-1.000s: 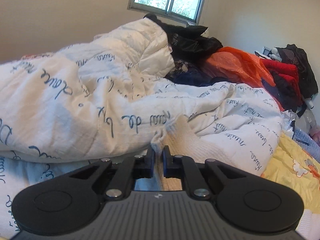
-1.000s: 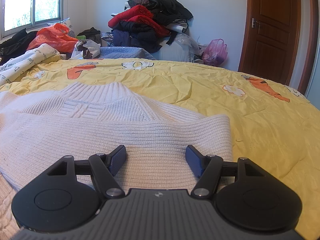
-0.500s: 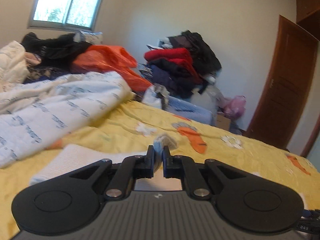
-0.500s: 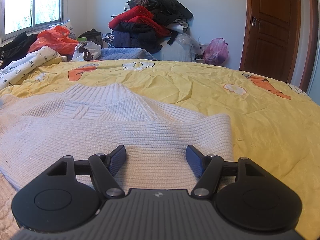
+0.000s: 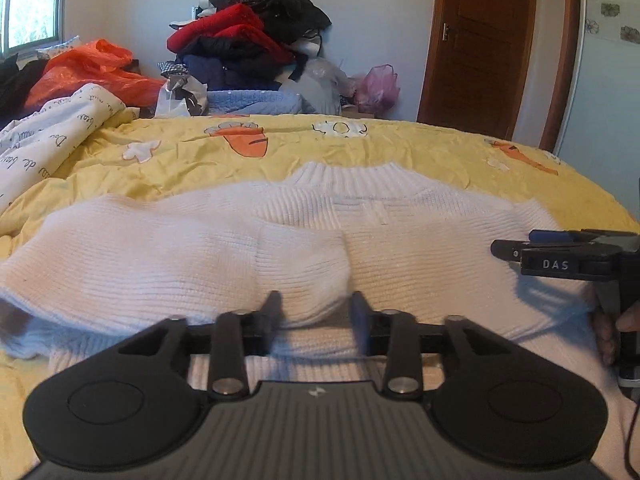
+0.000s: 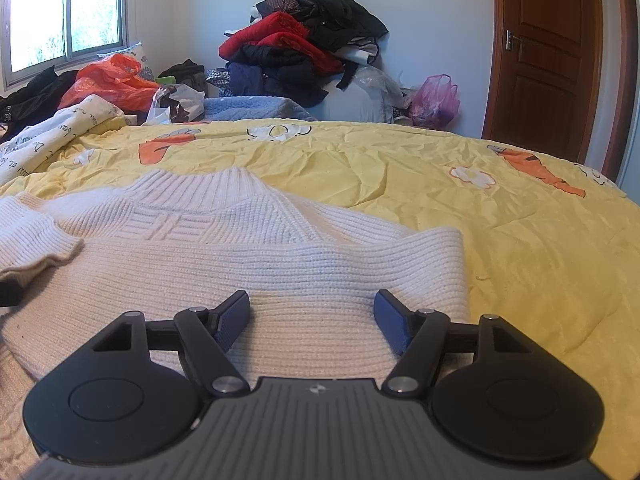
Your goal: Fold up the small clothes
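Note:
A white knit sweater (image 5: 400,248) lies flat on the yellow bedspread (image 5: 180,168), collar away from me. Its left sleeve (image 5: 200,264) is folded across the body, cuff end just in front of my left gripper (image 5: 316,304), which is open and holds nothing. My right gripper (image 6: 312,312) is open and empty, low over the sweater's right folded sleeve (image 6: 320,272). It also shows at the right edge of the left wrist view (image 5: 560,256). The sweater's collar (image 6: 192,188) shows in the right wrist view.
A white quilt with script print (image 5: 48,140) lies at the left. Orange bags (image 5: 88,68) and a pile of red and dark clothes (image 5: 248,40) stand behind the bed. A wooden door (image 5: 488,40) is at the right.
My left gripper swung from the quilt side to over the sweater, carrying the sleeve across, then opened and let it go. The right gripper stayed in place, open.

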Action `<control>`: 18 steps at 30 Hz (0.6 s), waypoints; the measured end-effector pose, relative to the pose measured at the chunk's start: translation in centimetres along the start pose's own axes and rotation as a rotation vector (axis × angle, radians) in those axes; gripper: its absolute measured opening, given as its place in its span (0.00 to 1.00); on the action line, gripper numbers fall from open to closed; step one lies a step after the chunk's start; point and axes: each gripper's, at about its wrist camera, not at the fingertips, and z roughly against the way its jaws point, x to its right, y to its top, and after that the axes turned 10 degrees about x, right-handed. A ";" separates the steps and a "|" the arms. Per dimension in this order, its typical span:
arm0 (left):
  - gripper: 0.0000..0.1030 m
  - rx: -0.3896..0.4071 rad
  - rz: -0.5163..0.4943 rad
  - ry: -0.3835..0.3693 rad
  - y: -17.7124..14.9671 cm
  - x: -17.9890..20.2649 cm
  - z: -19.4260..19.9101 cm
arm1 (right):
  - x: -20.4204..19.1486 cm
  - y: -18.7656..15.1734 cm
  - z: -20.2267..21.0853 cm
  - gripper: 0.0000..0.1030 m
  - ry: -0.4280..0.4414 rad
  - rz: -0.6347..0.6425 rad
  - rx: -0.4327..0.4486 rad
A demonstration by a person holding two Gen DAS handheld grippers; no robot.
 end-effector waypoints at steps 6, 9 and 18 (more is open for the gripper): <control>0.87 0.124 0.038 0.083 -1.8 -3.0 6.2 | -1.4 1.8 0.9 0.73 -0.028 -0.001 -0.021; 0.87 0.064 0.075 0.142 -3.7 -4.6 6.0 | -3.3 4.8 2.9 0.74 0.202 -0.223 0.014; 0.98 -0.011 0.164 0.123 -4.3 -6.5 4.8 | -11.2 4.1 -3.7 0.64 0.435 -0.467 -0.363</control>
